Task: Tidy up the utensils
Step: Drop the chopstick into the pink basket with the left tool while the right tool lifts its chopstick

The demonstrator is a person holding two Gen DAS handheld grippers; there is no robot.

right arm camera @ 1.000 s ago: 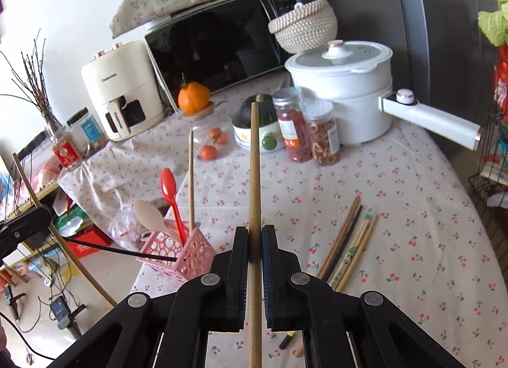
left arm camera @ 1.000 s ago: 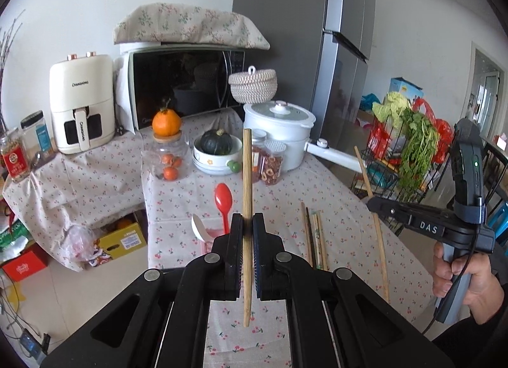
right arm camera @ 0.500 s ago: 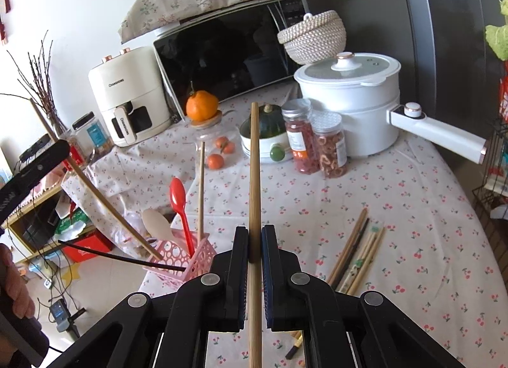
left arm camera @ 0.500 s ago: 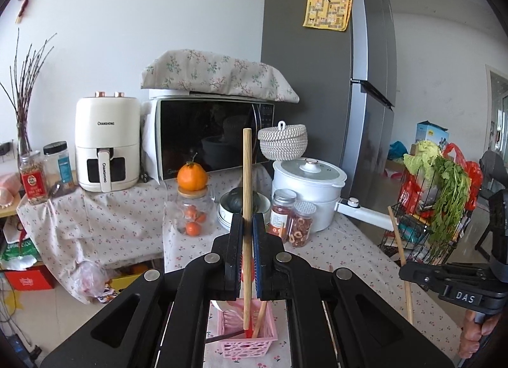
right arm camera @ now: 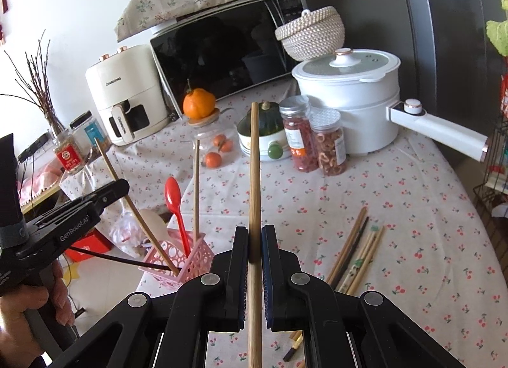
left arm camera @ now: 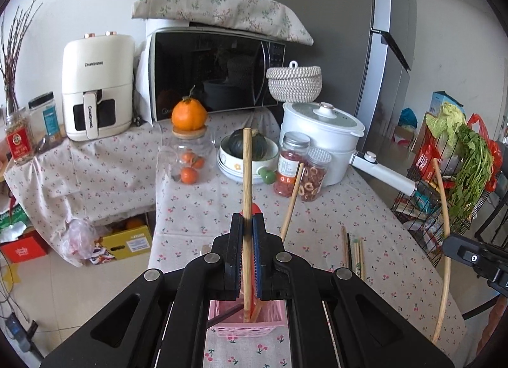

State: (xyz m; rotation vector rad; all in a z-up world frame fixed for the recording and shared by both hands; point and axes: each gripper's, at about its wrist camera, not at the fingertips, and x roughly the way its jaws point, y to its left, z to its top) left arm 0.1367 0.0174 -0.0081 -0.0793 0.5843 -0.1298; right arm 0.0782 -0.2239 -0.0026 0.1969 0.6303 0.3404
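Note:
My left gripper (left arm camera: pixel 248 225) is shut on a wooden chopstick (left arm camera: pixel 247 183), whose lower end reaches down into the pink basket (left arm camera: pixel 250 330) below the fingers. From the right wrist view the left gripper (right arm camera: pixel 122 185) holds that chopstick (right arm camera: pixel 111 163) slanted into the pink basket (right arm camera: pixel 197 264), which also holds a red spoon (right arm camera: pixel 174 193), a pale spoon and another chopstick (right arm camera: pixel 197 183). My right gripper (right arm camera: pixel 254 234) is shut on a second wooden chopstick (right arm camera: pixel 255 161), held above the table to the right of the basket. Several loose chopsticks (right arm camera: pixel 355 253) lie on the tablecloth.
At the back of the table stand a white pot (right arm camera: pixel 352 94) with a long handle, two spice jars (right arm camera: pixel 314 142), a bowl with a squash (right arm camera: pixel 266 132), a glass jar topped by an orange (right arm camera: pixel 198 104), a microwave (right arm camera: pixel 228 53) and an air fryer (right arm camera: pixel 127 98). A vegetable rack (left arm camera: pixel 457 177) stands to the right.
My left gripper has tilted and lowered its chopstick so that its end now sits inside the pink basket. My right gripper has stayed nearly still with its chopstick.

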